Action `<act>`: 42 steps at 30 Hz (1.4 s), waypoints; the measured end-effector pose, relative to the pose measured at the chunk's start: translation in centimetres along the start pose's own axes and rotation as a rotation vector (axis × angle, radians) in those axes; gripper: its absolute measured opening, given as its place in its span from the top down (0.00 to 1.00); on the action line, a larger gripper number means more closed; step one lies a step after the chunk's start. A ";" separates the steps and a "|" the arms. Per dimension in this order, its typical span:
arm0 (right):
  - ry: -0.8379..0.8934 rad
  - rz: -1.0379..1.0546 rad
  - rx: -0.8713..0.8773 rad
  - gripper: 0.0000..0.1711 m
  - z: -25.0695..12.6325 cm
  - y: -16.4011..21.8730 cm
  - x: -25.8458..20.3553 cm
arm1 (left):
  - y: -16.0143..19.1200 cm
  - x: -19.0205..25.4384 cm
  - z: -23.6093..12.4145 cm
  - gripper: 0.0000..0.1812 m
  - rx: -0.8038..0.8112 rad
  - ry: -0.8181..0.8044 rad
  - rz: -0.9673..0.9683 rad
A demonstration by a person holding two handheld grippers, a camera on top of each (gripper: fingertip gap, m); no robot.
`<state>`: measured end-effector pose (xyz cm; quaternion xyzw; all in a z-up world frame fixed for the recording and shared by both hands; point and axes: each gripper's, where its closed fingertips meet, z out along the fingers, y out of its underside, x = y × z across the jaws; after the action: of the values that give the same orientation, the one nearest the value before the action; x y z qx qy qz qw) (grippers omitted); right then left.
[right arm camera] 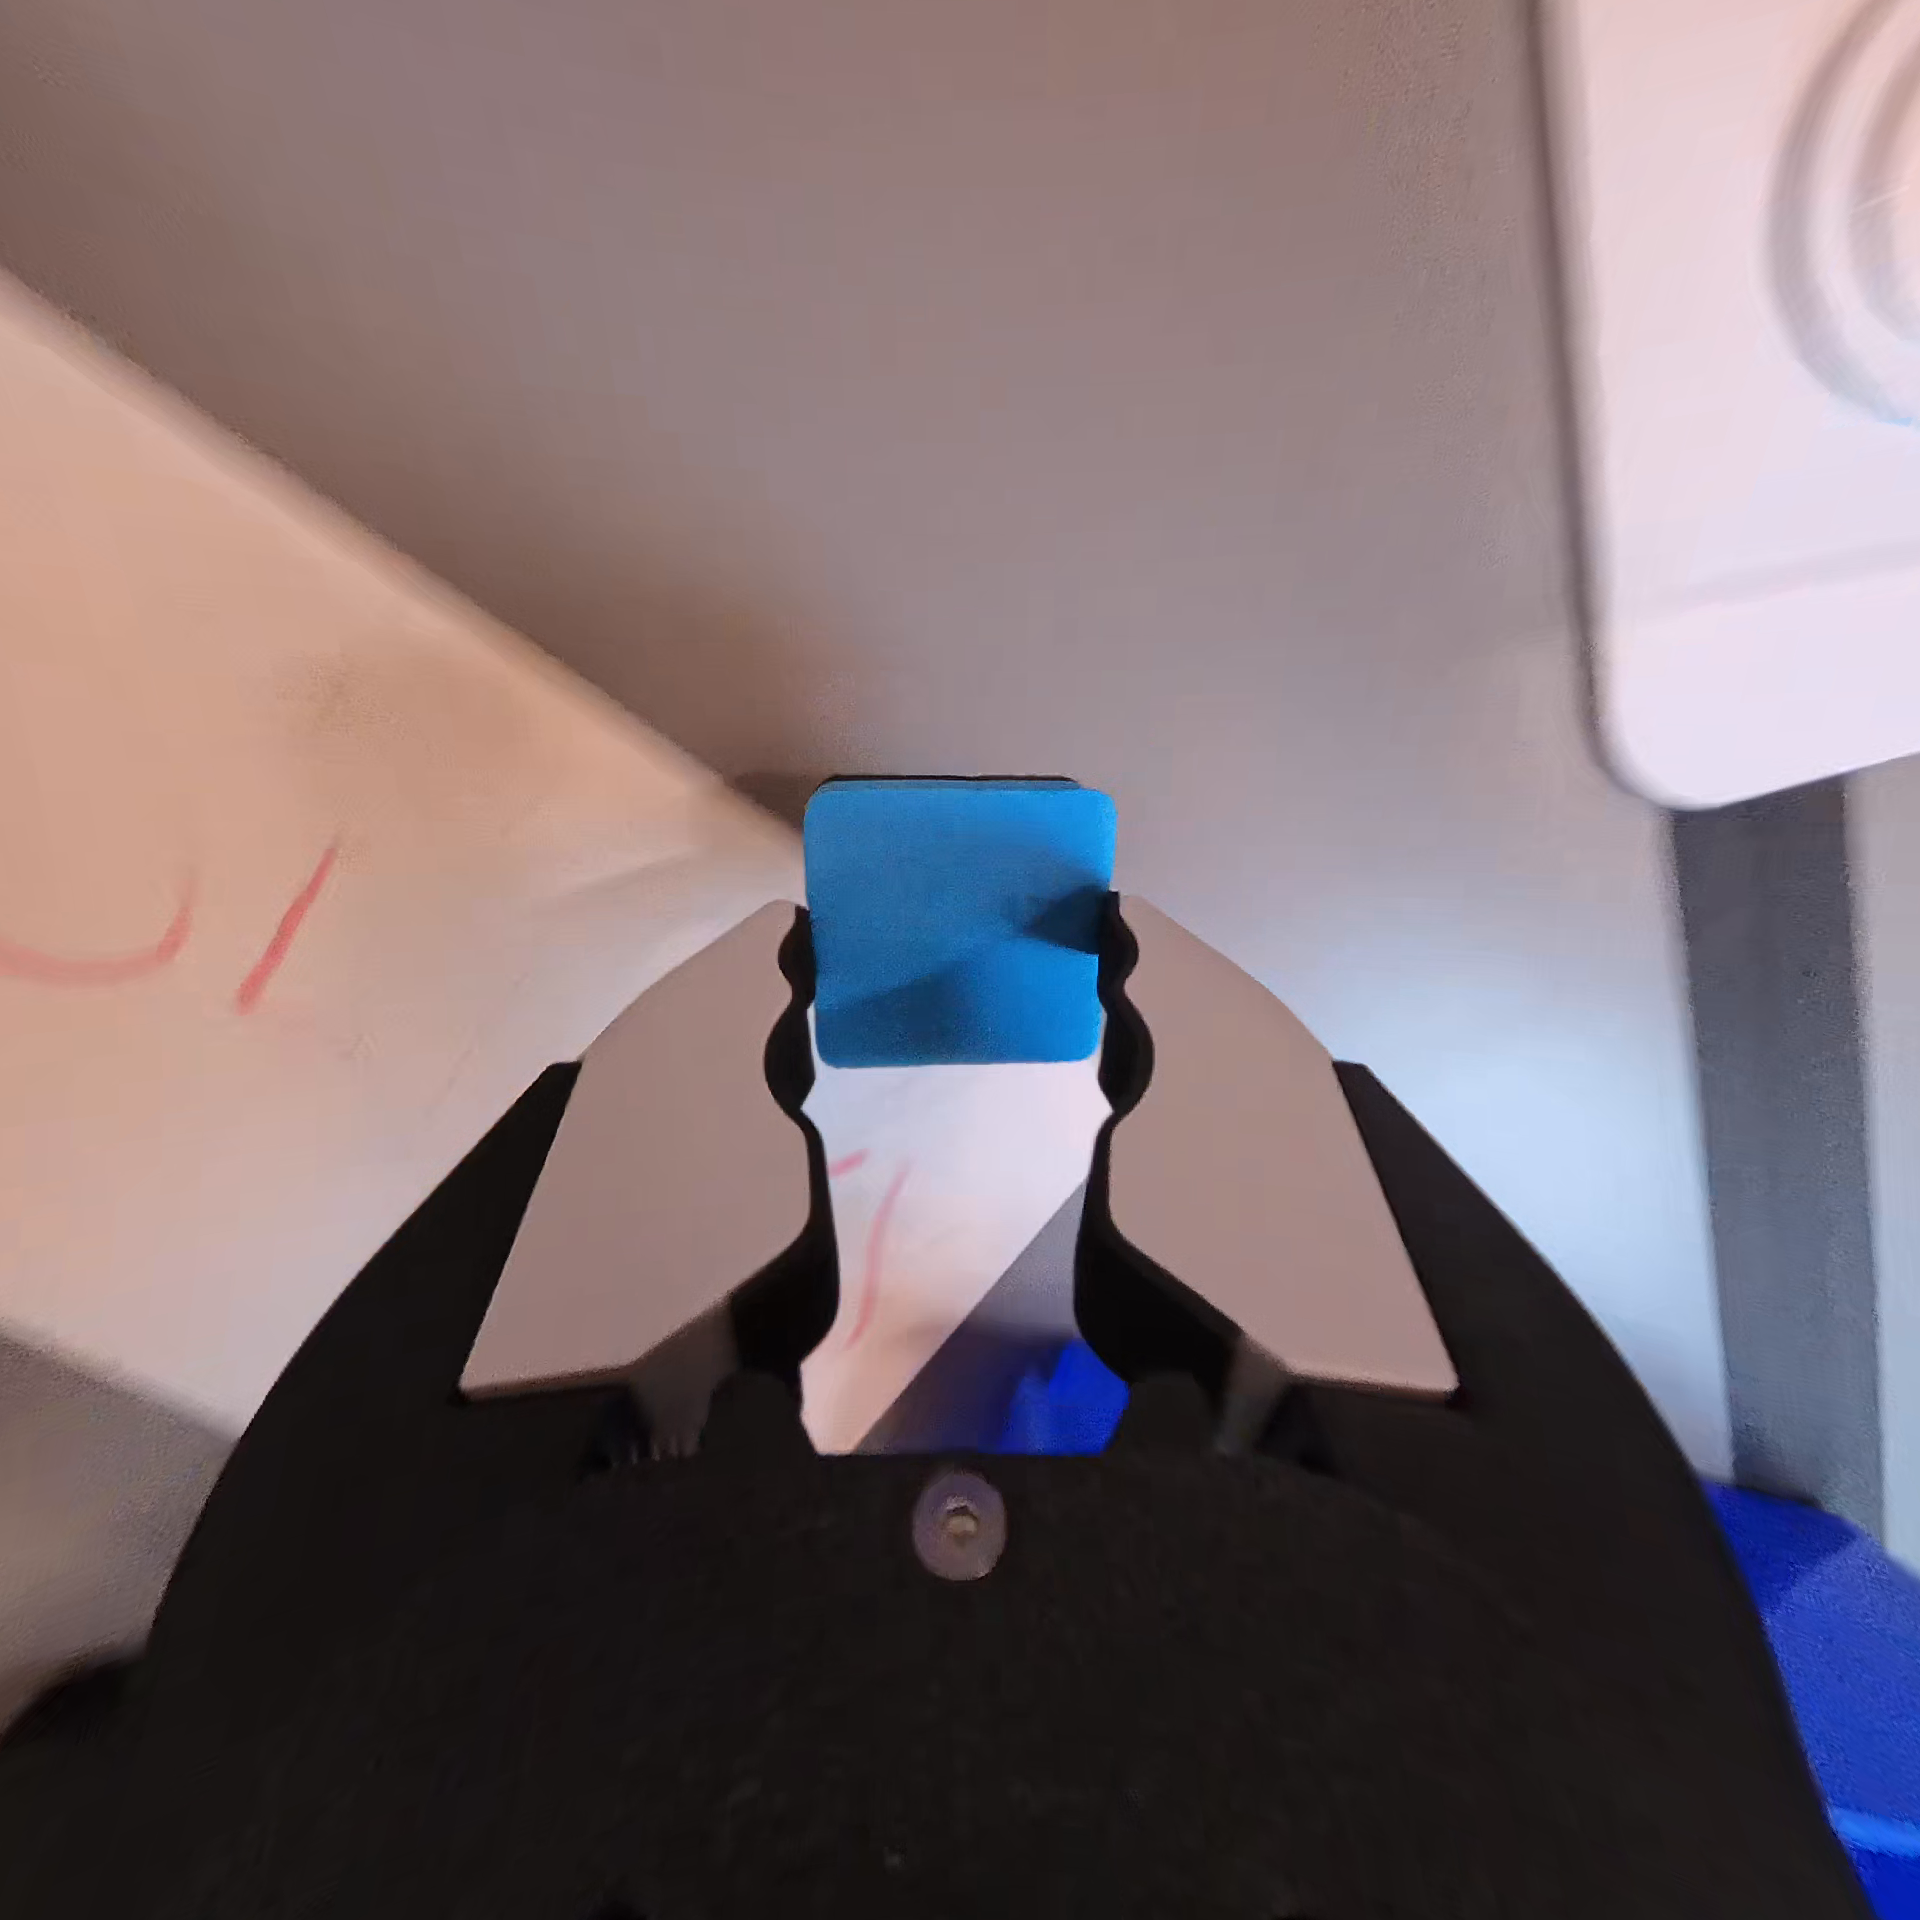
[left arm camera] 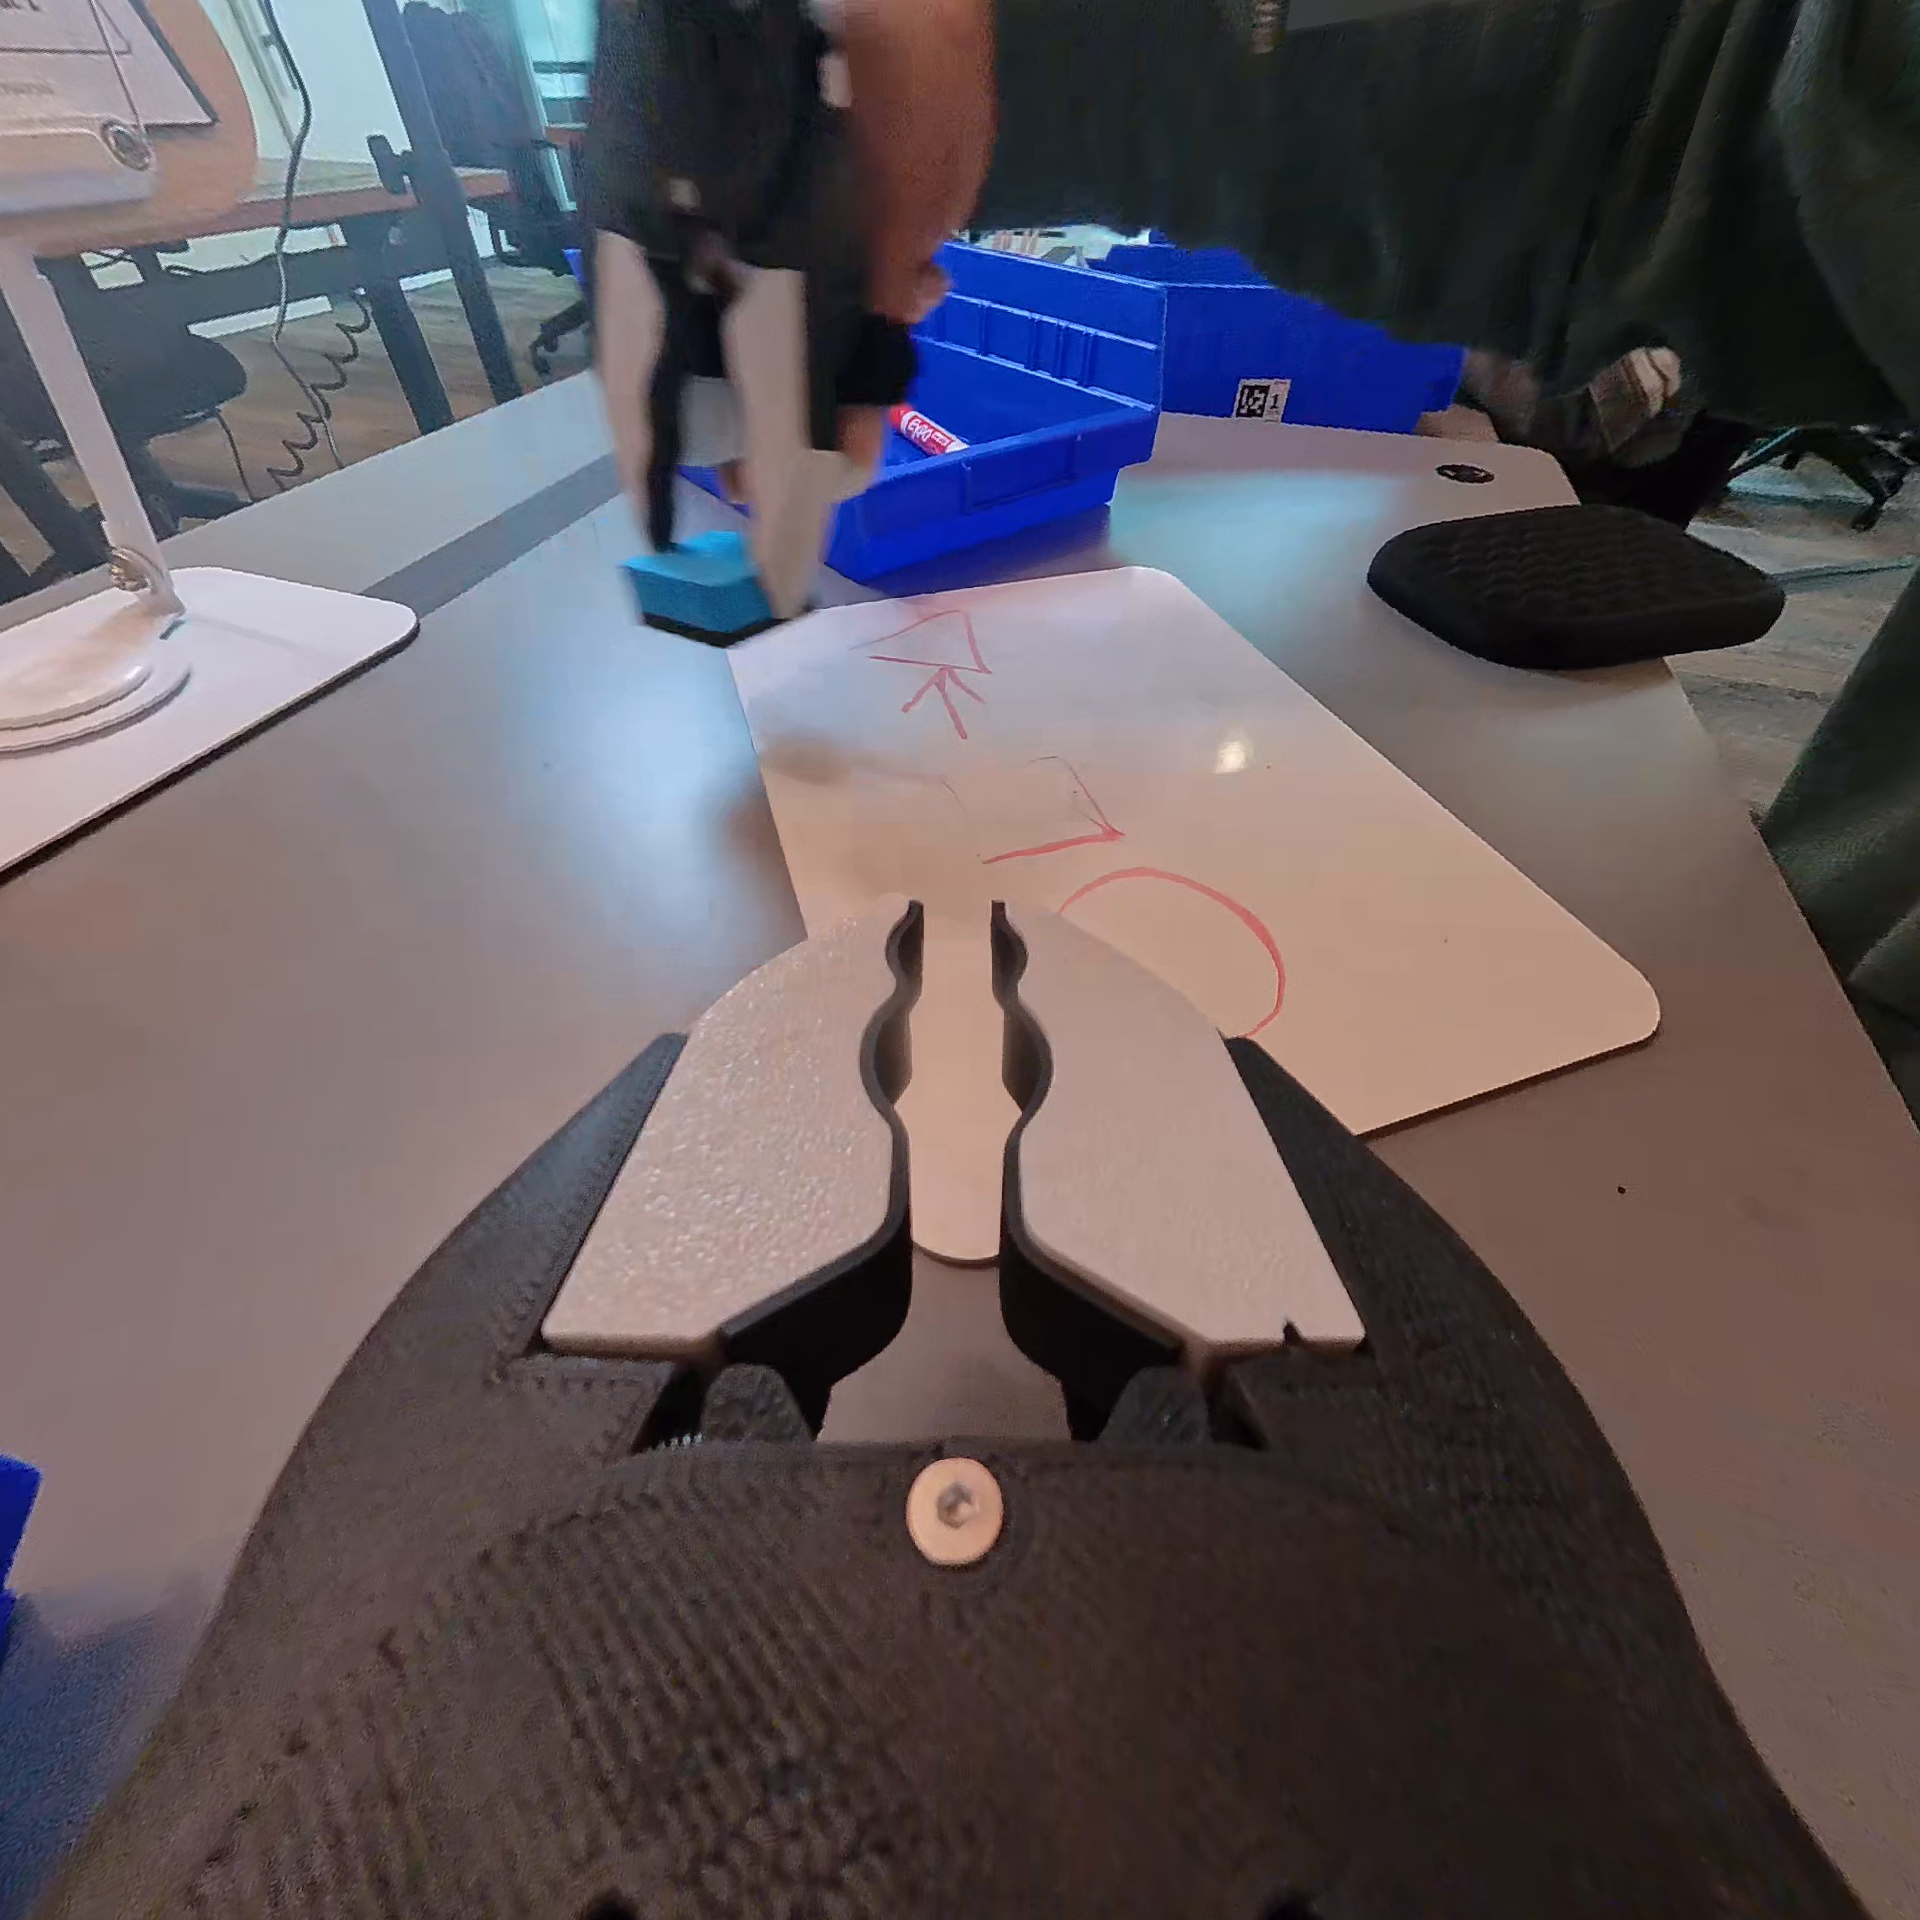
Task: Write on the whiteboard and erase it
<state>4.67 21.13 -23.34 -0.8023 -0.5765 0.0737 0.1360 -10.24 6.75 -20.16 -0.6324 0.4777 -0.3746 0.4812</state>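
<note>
- My grey tabletop [left arm camera: 416, 935] carries the whiteboard [left arm camera: 1403, 935], marked in red.
- Blue bins [left arm camera: 1039, 457], a black pad [left arm camera: 1574, 582] and a white lamp base [left arm camera: 208, 665] also sit there.

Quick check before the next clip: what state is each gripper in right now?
Left gripper: slightly open, holding nothing, above the whiteboard's near end.
Right gripper: closed on the blue eraser, by the whiteboard's far corner.

blue bin [left arm camera: 1039, 436], black pad [left arm camera: 1574, 582], white stand [left arm camera: 208, 665]
</note>
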 end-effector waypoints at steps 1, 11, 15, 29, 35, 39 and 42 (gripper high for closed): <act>-0.013 -0.024 -0.040 0.69 -0.2 1.8 -1.9 | 0.0 0.1 0.1 0.93 -0.001 0.006 -0.003; 0.028 0.087 -0.042 0.58 -0.1 10.4 -6.0 | 1.1 0.5 0.8 0.93 -0.042 0.036 -0.022; 0.004 0.106 -0.017 0.59 -0.8 10.2 -6.6 | 1.0 0.5 0.6 0.94 -0.037 0.032 -0.021; 0.042 0.100 -0.047 0.73 0.1 8.9 -6.1 | 1.6 1.5 0.9 0.94 -0.077 0.085 -0.012; 0.037 0.130 0.005 0.73 0.7 7.2 -5.7 | 4.5 3.7 0.0 0.85 -0.310 0.198 0.171; 0.017 0.151 0.026 0.73 0.6 7.1 -5.8 | 6.5 4.5 -1.1 0.75 -0.451 0.243 0.343; 0.030 0.160 0.034 0.73 0.8 6.8 -5.6 | 7.7 5.3 -0.8 0.73 -0.501 0.278 0.363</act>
<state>8.85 13.94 -26.36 -0.8444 -0.5072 0.0819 0.1518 -11.50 0.83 -27.36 -0.5785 0.7208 -0.2365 0.2999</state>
